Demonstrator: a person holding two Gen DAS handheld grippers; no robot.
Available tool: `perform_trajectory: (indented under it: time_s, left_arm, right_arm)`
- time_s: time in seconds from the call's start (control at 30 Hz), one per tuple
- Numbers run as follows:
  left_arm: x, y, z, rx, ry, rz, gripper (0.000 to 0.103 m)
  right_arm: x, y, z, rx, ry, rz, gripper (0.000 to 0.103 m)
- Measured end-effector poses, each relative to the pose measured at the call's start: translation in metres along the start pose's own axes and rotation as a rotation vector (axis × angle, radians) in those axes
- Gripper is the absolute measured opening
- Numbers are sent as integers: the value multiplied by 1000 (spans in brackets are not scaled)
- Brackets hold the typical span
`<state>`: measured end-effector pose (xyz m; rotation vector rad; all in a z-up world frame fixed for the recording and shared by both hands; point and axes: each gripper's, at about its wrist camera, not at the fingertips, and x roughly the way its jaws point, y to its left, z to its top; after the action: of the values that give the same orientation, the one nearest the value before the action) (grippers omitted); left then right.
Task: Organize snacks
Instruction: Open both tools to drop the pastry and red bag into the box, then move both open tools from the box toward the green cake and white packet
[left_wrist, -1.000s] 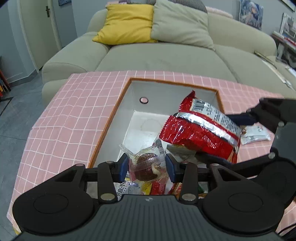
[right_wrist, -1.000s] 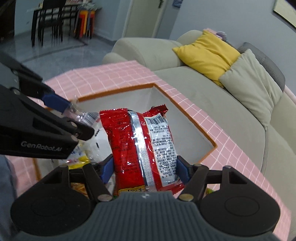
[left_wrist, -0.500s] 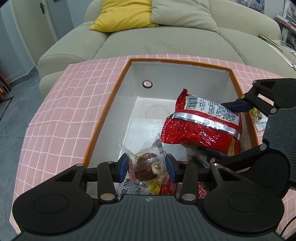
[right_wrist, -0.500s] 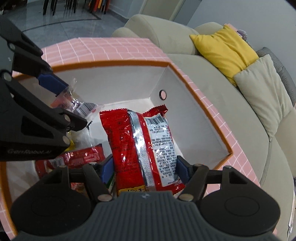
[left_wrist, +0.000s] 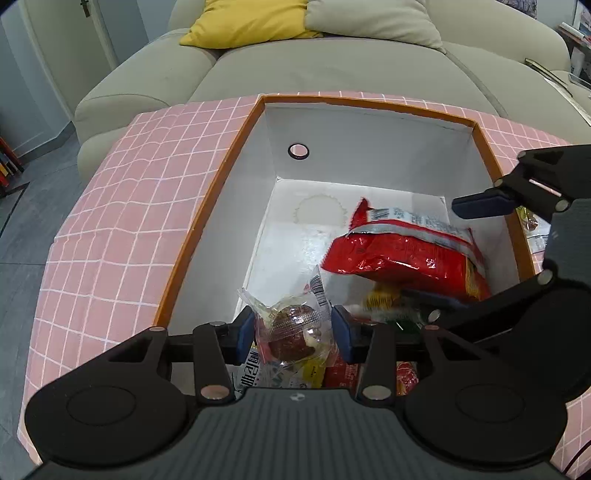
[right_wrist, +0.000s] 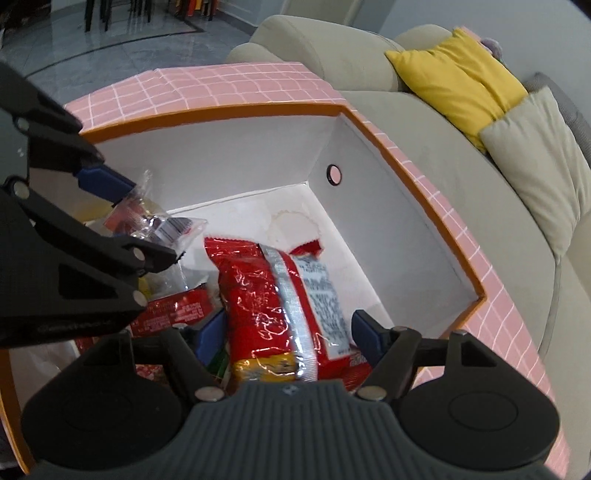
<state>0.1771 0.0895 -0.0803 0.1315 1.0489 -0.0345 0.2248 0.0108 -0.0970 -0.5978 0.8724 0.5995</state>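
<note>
Both grippers tilt down into box (left_wrist: 221, 206); left gripper (left_wrist: 293, 328) and right gripper (right_wrist: 286, 332) fingers just spreading, clear-wrapped snack (left_wrist: 291, 328) and red bag (right_wrist: 280, 302) loose between.

Orange-rimmed box (left_wrist: 207, 206) on pink-checked table (left_wrist: 122, 221)

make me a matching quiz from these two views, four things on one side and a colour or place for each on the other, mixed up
Things:
1. chip bag
2. box
3. wrapped pastry
4. cushion

Descriptions:
a. yellow, on the sofa
b. between the left gripper fingers
c. red, between the right gripper fingers
d. white inside, orange rim

Pairs: 1-c, 2-d, 3-b, 4-a
</note>
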Motion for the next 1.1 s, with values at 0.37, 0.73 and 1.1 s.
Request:
perform_trajectory:
  time_s: [0.37,0.73,1.1]
  left_arm:
    - [-11,0,-1,-6,-19,34,64]
    - [-40,0,-1,-26,-72,52,67]
    - [-70,-7,-6,-44,-142,24,69]
  right_arm:
    - [-17,-10,-2,68,-25,-13,78]
    - [-41,-19,0,145,-59,4,84]
    - [-74,-25,-18,202,-96,-31,88]
